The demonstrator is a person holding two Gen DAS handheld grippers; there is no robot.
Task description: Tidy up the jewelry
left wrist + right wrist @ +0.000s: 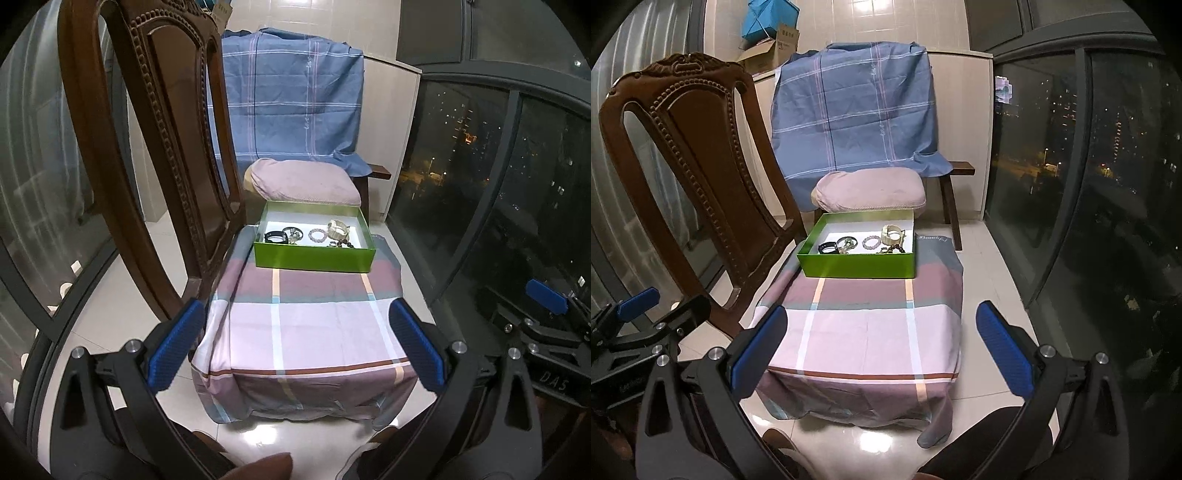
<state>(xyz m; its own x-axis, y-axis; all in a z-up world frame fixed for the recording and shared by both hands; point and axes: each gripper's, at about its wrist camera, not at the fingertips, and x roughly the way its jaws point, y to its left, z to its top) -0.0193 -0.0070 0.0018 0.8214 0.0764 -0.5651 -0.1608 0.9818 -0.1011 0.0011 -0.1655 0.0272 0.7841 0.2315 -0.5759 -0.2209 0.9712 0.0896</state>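
Left gripper (295, 343) and right gripper (881, 349): both spread wide, empty, held near the cloth-covered stool's (864, 332) front edge. Green box (857, 264) with jewelry (870, 242) sits at its far end, straight ahead; neither gripper clearly nearer.

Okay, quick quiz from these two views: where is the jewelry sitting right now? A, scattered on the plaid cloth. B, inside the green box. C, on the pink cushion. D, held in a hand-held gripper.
B: the bracelets lie inside the open green box at the far end of the plaid cloth; both hand-held grippers are open and empty.
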